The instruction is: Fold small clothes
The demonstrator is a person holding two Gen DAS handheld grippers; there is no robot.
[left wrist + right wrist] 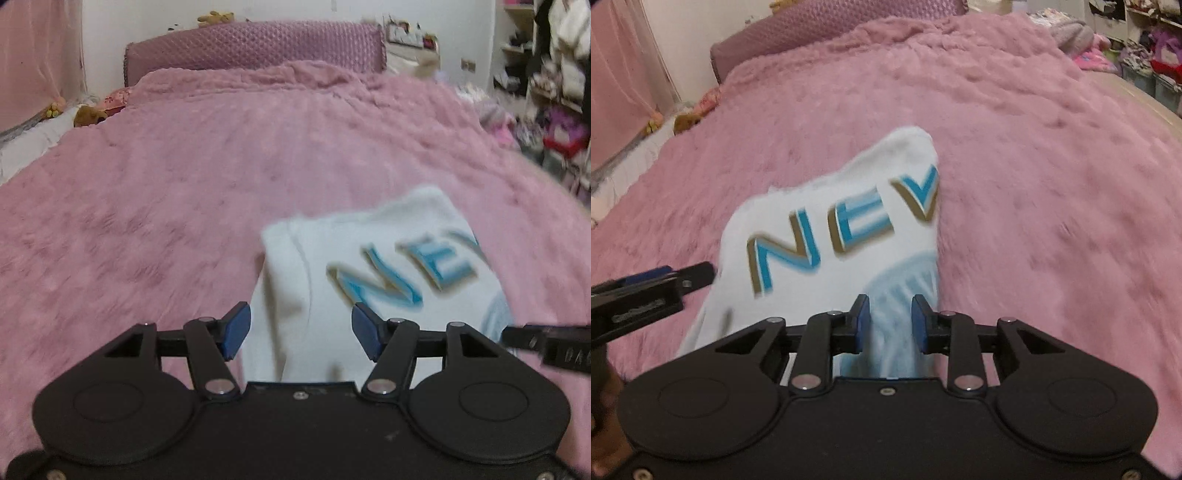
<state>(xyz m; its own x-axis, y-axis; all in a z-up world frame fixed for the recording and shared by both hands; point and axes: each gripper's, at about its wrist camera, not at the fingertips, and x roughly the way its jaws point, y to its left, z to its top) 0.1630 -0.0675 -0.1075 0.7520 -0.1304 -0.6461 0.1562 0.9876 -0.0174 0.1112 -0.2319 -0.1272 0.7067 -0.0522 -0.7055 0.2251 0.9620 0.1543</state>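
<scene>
Fingers, left gripper point(301, 334): blue pads set wide apart, nothing between them; the near left part of the garment shows through the gap, contact not determinable. Fingers, right gripper point(885, 325): blue pads apart by a narrower gap, straddling the pale blue printed patch near the garment's right edge; no clamping visible, and whether the pads touch the cloth cannot be told.

Item: white shirt point(827, 236), folded to a narrow panel, lying on the pink blanket point(1052, 184) directly ahead of both grippers. Blue and tan letters "NEV" read across its upper face. Right edge: a straight fold line running away from the right gripper to a rounded far corner. Left edge: softer, curving back toward the left gripper. Far edge: uneven, slightly raised. Picture blurred; finer creases not legible.

Surroundings: blanket extends bare to the left, right and beyond the shirt, giving open surface on all three sides. Purple padded headboard point(255, 46) closes the far end. Soft toys point(88, 114) lie along the left margin by the wall. Cluttered shelves point(554, 74) stand off the right side, well apart from the shirt. Each gripper's fingertip appears at the side of the other's view, close beside the garment.
</scene>
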